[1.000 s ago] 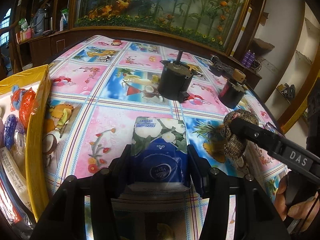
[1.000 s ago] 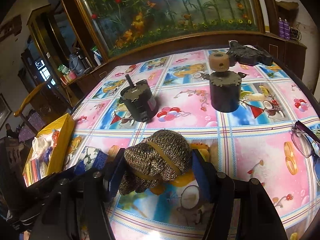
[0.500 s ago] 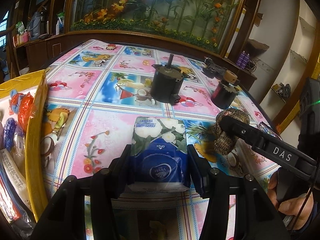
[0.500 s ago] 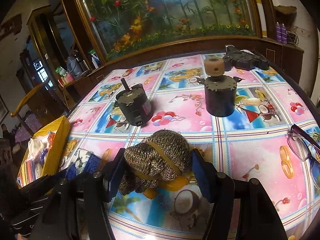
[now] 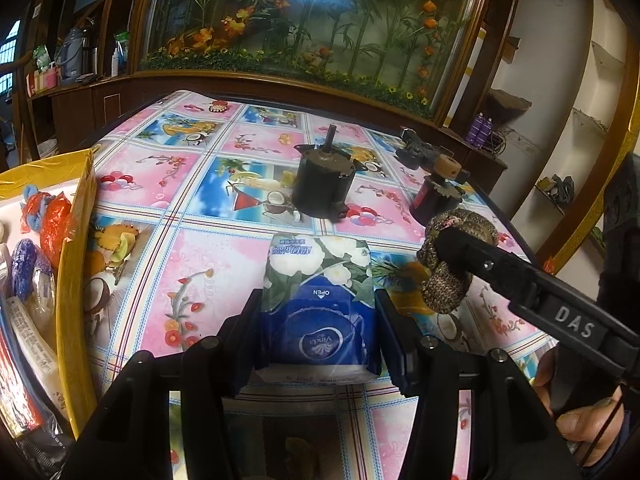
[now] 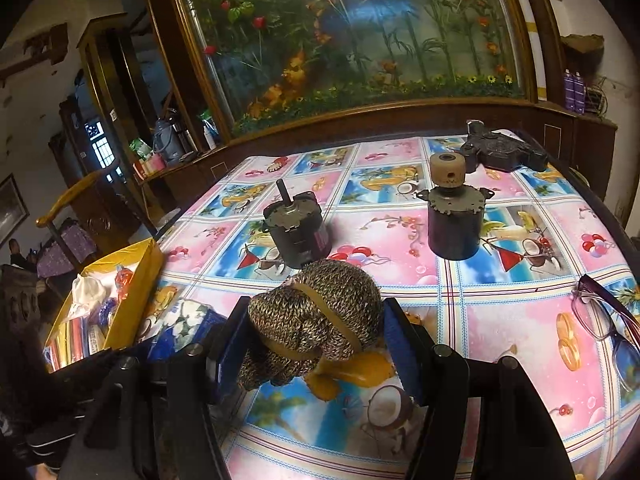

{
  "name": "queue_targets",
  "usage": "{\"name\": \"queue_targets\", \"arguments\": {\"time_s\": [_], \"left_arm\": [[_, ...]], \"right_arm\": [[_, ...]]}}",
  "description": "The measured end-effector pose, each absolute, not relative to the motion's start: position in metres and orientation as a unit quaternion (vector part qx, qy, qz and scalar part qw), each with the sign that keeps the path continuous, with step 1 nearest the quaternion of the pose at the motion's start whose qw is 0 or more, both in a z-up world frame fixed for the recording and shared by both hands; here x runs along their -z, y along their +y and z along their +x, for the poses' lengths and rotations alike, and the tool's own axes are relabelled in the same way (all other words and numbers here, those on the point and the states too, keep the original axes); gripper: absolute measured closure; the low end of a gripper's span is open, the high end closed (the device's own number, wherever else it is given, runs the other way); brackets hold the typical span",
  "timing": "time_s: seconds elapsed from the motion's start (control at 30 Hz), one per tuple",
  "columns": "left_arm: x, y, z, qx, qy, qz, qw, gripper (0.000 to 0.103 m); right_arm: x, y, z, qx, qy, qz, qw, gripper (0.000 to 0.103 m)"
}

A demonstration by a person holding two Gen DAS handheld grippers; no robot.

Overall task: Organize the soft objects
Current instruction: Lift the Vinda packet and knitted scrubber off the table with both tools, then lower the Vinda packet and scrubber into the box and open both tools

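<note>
Both fingers pairs loaded: tissue pack (image 5: 319,312) left, knitted bundle (image 6: 316,316) right.

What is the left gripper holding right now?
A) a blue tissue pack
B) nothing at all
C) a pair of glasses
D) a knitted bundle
A: the blue tissue pack sits clamped between the fingers of the left gripper, while the knitted bundle is in the right gripper.

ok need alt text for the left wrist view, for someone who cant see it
The left gripper holds a blue floral tissue pack above a fruit-print tablecloth, while the right gripper beside it grips a brown knitted bundle. A yellow box of packets sits at left; two dark motors stand beyond.
</note>
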State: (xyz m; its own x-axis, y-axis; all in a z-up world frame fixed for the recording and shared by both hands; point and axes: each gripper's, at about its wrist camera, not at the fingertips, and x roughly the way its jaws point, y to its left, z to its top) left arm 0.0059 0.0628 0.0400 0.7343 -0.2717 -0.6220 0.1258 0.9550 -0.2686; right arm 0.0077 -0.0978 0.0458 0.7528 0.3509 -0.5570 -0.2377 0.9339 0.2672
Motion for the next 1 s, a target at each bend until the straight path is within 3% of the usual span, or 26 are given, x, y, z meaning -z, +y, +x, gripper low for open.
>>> {"name": "queue_targets", "arguments": {"time_s": [0.43,0.7,1.0], "left_arm": [[-0.074,0.117,-0.049,0.109,0.315,-0.151,0.930,0.051],[-0.101,0.211,-0.081,0.036,0.278,-0.185,0.942,0.051],[-0.088,0.298,-0.078,-0.053,0.283,-0.220,0.932,0.050]], "right_arm": [[-0.058,-0.064,-0.011,-0.210,0.305,0.100,0.924,0.034],[-0.078,0.032,-0.021,-0.304,0.324,0.061,0.894,0.034],[-0.101,0.154,-0.001,-0.370,0.357,0.015,0.857,0.034]]}}
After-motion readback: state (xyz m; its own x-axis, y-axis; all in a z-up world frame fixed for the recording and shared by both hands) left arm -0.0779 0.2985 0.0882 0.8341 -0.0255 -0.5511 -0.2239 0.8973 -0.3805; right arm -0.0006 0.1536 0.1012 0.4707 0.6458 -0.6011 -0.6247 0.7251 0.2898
